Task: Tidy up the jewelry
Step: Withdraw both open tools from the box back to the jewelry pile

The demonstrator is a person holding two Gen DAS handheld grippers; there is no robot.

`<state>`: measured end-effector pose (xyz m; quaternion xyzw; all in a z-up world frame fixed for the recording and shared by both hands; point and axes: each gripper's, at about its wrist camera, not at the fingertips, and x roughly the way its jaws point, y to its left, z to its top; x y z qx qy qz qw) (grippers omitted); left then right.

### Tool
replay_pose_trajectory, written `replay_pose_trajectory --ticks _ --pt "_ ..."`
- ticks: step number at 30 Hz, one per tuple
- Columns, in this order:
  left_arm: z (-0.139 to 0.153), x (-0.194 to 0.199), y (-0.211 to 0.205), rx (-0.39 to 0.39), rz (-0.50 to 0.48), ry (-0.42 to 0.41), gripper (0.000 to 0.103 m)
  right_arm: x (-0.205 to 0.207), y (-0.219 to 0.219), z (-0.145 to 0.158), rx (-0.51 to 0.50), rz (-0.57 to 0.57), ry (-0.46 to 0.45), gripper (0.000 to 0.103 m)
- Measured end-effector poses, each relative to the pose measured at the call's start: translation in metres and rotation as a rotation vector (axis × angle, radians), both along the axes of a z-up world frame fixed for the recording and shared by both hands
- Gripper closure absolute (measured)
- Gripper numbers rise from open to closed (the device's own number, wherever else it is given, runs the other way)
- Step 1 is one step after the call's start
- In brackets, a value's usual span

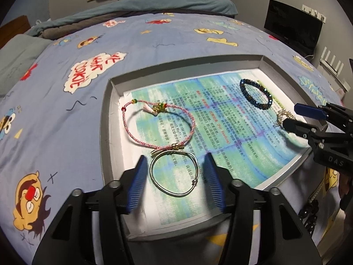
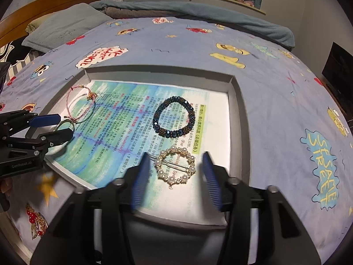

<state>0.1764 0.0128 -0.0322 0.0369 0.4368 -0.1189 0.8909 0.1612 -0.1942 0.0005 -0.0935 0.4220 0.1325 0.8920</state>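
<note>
A shallow grey tray (image 1: 107, 119) (image 2: 239, 114) lined with a printed page lies on the bed. In it are a pink cord bracelet (image 1: 192, 124) (image 2: 68, 101), a silver bangle (image 1: 154, 177), a dark blue beaded bracelet (image 1: 246, 93) (image 2: 192, 119) and a pearl ring clip (image 2: 160, 172) (image 1: 284, 116). My left gripper (image 1: 175, 161) is open, its fingers either side of the silver bangle. My right gripper (image 2: 175, 159) is open, its fingers either side of the pearl clip.
A red-and-gold ornament (image 2: 35, 220) lies on the blue cartoon bedspread (image 2: 275, 88) left of the tray. Dark beads (image 1: 308, 216) lie right of the tray. Pillows (image 2: 64, 26) are at the head. A black monitor (image 1: 291, 26) stands at the right.
</note>
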Motion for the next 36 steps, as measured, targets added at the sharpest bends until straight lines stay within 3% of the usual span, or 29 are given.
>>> replay_pose_trajectory --ticks 4,6,10,14,17,21,29,36 --pt "0.007 -0.005 -0.005 0.024 -0.012 -0.017 0.035 -0.009 0.002 0.007 -0.015 0.017 -0.028 0.046" --pt "0.011 -0.008 -0.006 0.034 -0.010 -0.027 0.033 -0.013 0.000 0.010 -0.009 0.020 -0.036 0.037" --pt "0.020 -0.016 -0.004 0.035 -0.006 -0.057 0.026 -0.020 -0.011 0.019 0.005 -0.004 -0.051 0.034" --pt "0.030 -0.025 0.000 0.025 0.005 -0.082 0.022 -0.031 -0.024 0.031 0.030 -0.029 -0.074 0.025" --pt "0.040 -0.037 0.006 -0.002 0.019 -0.121 0.012 -0.042 -0.033 0.040 0.061 -0.038 -0.082 0.017" --pt "0.046 -0.056 0.013 -0.021 0.027 -0.161 0.010 -0.059 -0.041 0.047 0.115 -0.028 -0.095 0.005" --pt "0.049 -0.094 0.019 -0.056 0.029 -0.196 0.009 -0.086 -0.052 0.052 0.136 -0.060 -0.139 0.005" --pt "0.039 -0.125 0.015 -0.010 -0.008 -0.218 0.009 -0.105 -0.057 0.044 0.167 -0.054 -0.136 0.005"
